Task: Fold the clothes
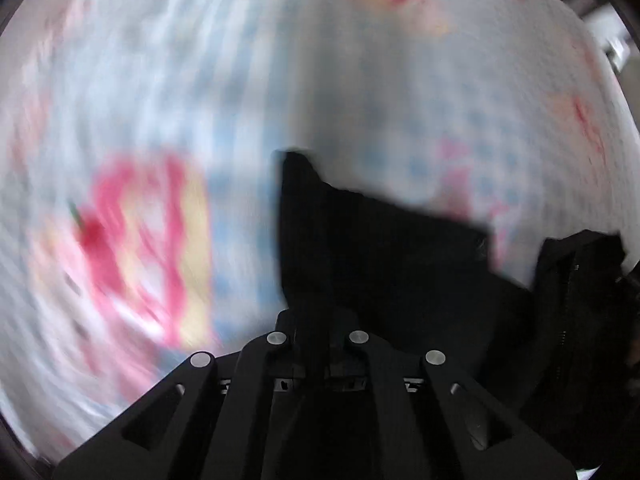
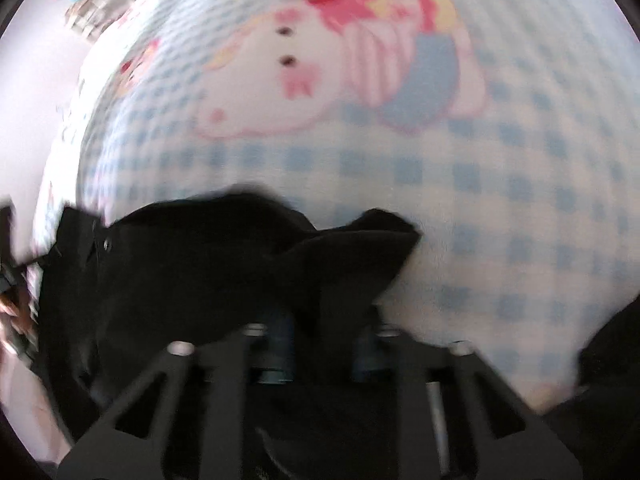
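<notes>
Both tools (image 1: 318, 320) (image 2: 324, 320) clamp black garment (image 2: 192, 264) above checked sheet (image 2: 480, 184).

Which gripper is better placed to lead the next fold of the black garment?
Probably left. The left gripper holds a flat, straight-edged flap of the black garment over the checked sheet. The right gripper pinches a bunched corner, harder to lay flat.

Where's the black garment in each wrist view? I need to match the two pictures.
Left wrist: black garment at centre-bottom, rising from the gripper and spreading to the right edge.
Right wrist: black garment at lower left to centre, bunched over the gripper.
Shared landmark: the pink cartoon print on the blue-checked bedsheet.
</notes>
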The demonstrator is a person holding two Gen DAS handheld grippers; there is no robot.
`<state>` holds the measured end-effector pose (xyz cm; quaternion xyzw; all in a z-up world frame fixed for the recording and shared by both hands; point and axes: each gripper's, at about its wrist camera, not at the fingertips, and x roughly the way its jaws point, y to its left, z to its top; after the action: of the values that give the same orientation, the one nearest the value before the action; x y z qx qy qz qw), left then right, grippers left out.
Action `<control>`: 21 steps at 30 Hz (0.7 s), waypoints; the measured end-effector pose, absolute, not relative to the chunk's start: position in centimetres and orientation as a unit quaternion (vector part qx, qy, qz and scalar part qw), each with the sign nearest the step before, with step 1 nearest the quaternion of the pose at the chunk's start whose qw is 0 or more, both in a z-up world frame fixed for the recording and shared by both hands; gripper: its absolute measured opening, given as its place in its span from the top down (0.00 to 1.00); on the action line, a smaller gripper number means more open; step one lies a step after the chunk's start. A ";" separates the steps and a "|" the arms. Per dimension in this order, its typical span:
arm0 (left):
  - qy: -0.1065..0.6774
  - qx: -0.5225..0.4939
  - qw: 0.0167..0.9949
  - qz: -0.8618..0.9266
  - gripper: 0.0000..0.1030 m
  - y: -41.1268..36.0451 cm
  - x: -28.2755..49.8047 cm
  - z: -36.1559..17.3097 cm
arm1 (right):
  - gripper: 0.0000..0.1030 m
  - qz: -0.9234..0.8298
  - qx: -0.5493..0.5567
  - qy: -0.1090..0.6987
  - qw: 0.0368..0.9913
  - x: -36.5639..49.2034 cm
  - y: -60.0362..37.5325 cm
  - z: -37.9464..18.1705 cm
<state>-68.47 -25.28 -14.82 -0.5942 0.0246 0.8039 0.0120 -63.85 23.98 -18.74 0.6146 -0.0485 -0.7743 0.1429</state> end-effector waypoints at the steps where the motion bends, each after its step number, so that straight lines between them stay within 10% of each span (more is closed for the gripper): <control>1: 0.048 -0.557 0.002 0.829 0.97 -25.1 -68.0 -12.1 | 0.92 -0.785 0.601 -0.043 0.145 -63.6 23.9 -17.6; 9: 0.033 -0.554 -0.123 0.822 0.96 -35.5 -70.4 -13.6 | 0.90 -0.808 0.581 -0.049 0.085 -65.4 27.1 -16.6; 17: 0.018 -0.523 -0.121 0.844 0.63 -34.2 -67.8 -12.9 | 0.47 -0.811 0.581 -0.070 0.015 -65.4 29.7 -16.4; 21: -0.012 -0.531 -0.005 0.847 0.53 -29.7 -68.1 -12.2 | 0.45 -0.847 0.528 -0.043 0.045 -63.3 26.7 -11.0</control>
<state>-68.12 -29.73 -12.24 -0.5309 -0.0120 0.8473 -0.0049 -63.29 26.65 -10.96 0.5277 -0.0426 -0.8471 0.0454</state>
